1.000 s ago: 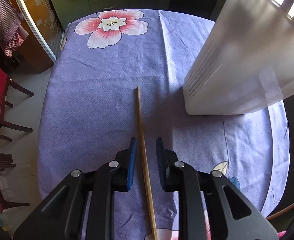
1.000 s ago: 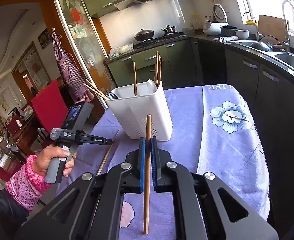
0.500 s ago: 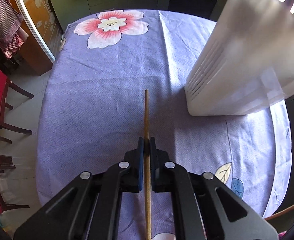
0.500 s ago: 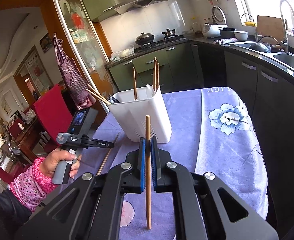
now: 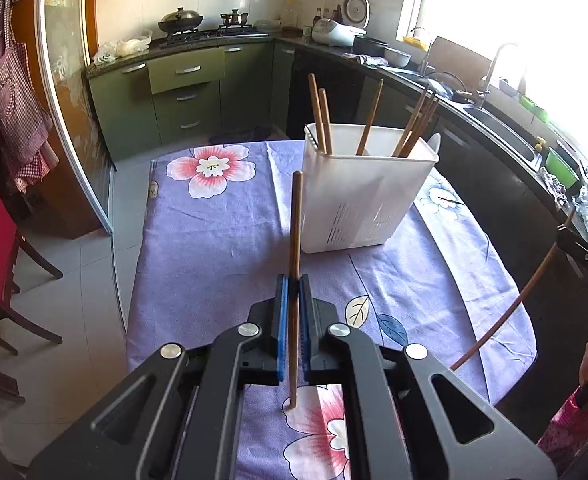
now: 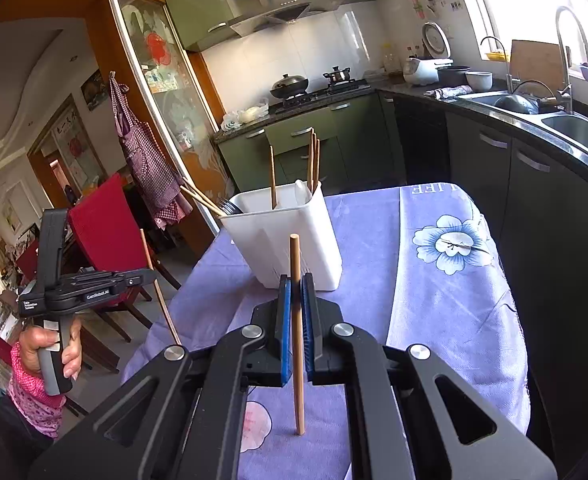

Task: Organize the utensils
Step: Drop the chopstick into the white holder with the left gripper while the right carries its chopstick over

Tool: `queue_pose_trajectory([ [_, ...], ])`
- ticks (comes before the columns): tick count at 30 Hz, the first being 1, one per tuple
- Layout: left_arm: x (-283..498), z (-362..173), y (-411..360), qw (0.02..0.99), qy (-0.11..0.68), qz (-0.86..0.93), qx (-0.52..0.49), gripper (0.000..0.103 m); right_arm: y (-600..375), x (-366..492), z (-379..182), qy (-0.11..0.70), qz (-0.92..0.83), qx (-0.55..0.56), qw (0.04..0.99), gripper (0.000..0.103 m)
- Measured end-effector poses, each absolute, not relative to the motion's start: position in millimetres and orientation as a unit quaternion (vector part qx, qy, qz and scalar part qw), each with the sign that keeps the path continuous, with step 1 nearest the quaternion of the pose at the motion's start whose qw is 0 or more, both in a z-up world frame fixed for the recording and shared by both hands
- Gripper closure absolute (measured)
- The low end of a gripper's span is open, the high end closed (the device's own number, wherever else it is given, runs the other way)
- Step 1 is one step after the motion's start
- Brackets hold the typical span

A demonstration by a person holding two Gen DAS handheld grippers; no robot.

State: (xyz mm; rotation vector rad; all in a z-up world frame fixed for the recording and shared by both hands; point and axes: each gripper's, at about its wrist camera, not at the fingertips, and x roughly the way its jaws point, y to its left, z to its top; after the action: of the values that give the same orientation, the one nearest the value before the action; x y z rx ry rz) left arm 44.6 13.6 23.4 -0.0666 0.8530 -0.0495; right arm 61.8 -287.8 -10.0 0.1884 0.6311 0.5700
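Note:
My left gripper (image 5: 292, 280) is shut on a dark wooden chopstick (image 5: 296, 224) and holds it upright above the purple flowered tablecloth (image 5: 213, 240), short of the white utensil holder (image 5: 366, 196). The holder has several chopsticks standing in it. My right gripper (image 6: 296, 280) is shut on a lighter wooden chopstick (image 6: 295, 256), held upright near the same holder (image 6: 289, 236). In the right wrist view the left gripper (image 6: 149, 276) shows at the left with its chopstick (image 6: 159, 288). The right gripper's chopstick also shows in the left wrist view (image 5: 506, 312).
A fork and a white spoon (image 6: 302, 192) stand in the holder. Red chairs (image 6: 109, 220) stand left of the table. Green cabinets (image 5: 185, 92), a stove and a sink counter (image 6: 534, 112) surround the table. An apron (image 6: 145, 168) hangs by the glass door.
My left gripper closed on the chopstick that lay on the cloth, then lifted it and tilted it upright. My right gripper kept its chopstick and moved little.

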Motion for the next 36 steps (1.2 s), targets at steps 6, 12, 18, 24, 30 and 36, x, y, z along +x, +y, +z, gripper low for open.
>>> queue_pose_trajectory([
  [6,34,37,7,0.918,0.394,-0.037,-0.021,0.098,-287,57,-3,0.298,0.277,0.087,0.909,0.097],
  [12,37,48,-2,0.922,0.383,-0.048,-0.012,0.098,-286,54,3,0.291,0.277,0.082,0.912,0.097],
  [18,47,61,-11,0.922,0.38,-0.07,-0.012,0.098,-284,55,9,0.287,0.278,0.071,0.914,0.097],
  [24,54,90,-23,0.926,0.366,-0.091,-0.006,0.098,-280,60,21,0.281,0.282,0.061,0.916,0.097],
  [30,66,134,-36,0.937,0.333,-0.1,0.007,0.098,-274,62,27,0.275,0.286,0.056,0.916,0.097],
  [36,84,182,-50,0.954,0.284,-0.09,0.025,0.098,-271,67,24,0.28,0.291,0.057,0.913,0.097],
])
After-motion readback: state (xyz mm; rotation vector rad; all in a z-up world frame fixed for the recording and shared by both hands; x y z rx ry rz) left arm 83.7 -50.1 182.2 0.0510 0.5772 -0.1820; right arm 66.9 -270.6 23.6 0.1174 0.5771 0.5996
